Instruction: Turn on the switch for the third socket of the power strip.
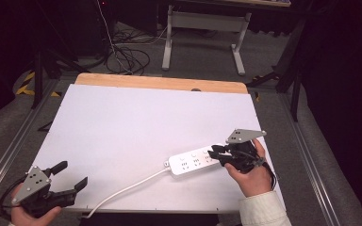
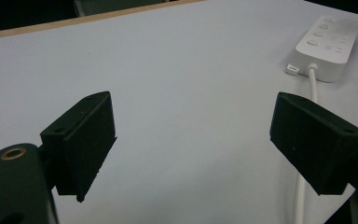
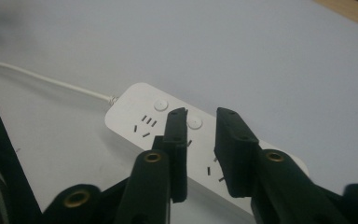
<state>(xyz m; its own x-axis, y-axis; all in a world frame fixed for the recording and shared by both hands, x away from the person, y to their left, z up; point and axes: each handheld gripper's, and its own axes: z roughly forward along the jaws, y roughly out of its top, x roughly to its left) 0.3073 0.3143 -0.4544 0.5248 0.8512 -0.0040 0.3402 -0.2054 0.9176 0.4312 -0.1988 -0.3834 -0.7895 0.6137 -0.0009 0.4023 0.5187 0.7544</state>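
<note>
A white power strip (image 1: 193, 162) lies flat on the white table top (image 1: 122, 117), at the near right. Its white cable (image 1: 122, 190) runs off toward the front edge. My right gripper (image 1: 213, 151) hovers over the strip's right half with its jaws a narrow gap apart. In the right gripper view that gap (image 3: 200, 114) frames a round button, and the strip (image 3: 135, 116) lies beneath the jaws with nothing held. At the near left corner my left gripper (image 1: 74, 173) stands wide open and empty. Its own view (image 2: 191, 105) looks across bare table to the strip (image 2: 324, 44) and cable (image 2: 313, 84).
A wooden strip (image 1: 160, 83) edges the table's far side. Beyond it, on the floor, lie tangled cables (image 1: 127, 56) and a white desk frame (image 1: 202, 23). Metal rails (image 1: 311, 160) run along both sides of the table.
</note>
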